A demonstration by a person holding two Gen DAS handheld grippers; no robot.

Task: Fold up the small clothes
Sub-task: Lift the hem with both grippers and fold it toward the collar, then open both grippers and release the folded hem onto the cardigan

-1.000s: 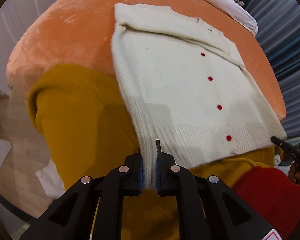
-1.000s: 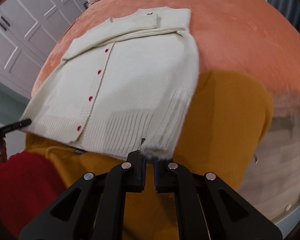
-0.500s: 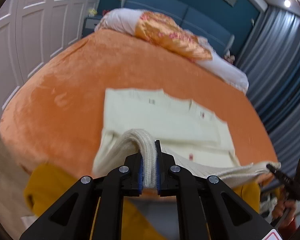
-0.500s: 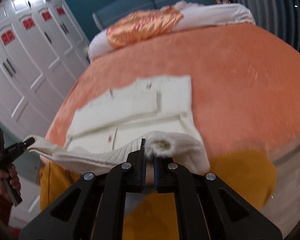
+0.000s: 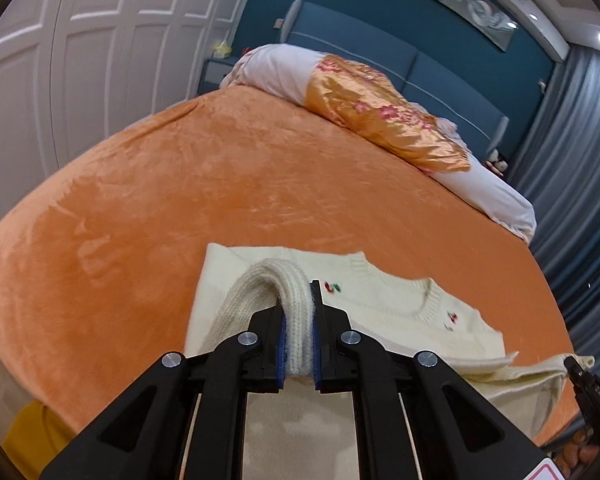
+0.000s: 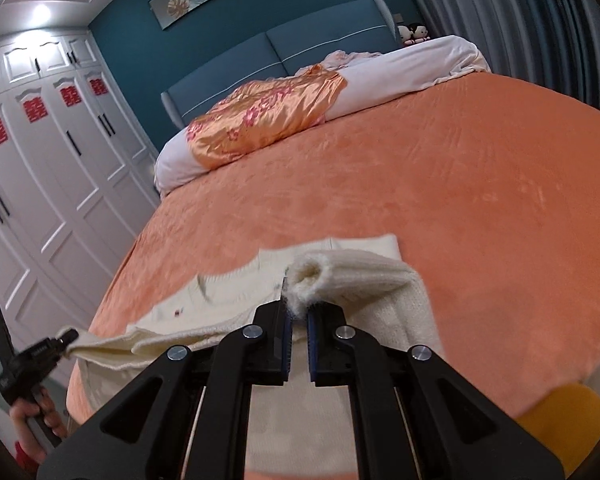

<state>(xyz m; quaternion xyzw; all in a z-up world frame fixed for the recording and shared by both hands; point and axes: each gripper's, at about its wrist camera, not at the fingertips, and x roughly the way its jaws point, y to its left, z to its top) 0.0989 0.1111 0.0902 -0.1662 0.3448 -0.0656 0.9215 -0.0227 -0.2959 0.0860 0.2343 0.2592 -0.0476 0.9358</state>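
Note:
A cream knitted cardigan point(image 5: 384, 304) lies on the orange bed cover point(image 5: 180, 208), its collar end flat and its ribbed hem lifted above it. My left gripper point(image 5: 298, 320) is shut on one hem corner, which loops up between the blue pads. My right gripper point(image 6: 298, 316) is shut on the other hem corner point(image 6: 312, 276), a fuzzy fold poking out above the jaws. The hem hangs stretched between both grippers. In the right wrist view the left gripper point(image 6: 66, 338) shows at the far left with the cardigan point(image 6: 228, 304) edge in its tip. The right gripper's tip point(image 5: 574, 364) shows at the left wrist view's right edge.
Pillows point(image 5: 380, 116) in orange satin and white lie at the head of the bed against a blue headboard point(image 6: 284, 48). White wardrobe doors point(image 6: 40, 168) stand along one side, grey curtains point(image 5: 576, 152) along the other. A mustard sheet point(image 6: 568, 424) hangs at the bed's near edge.
Both grippers lifted the cardigan's hem off the near edge and carried it forward over the body toward the collar. The buttoned front has gone under the fold.

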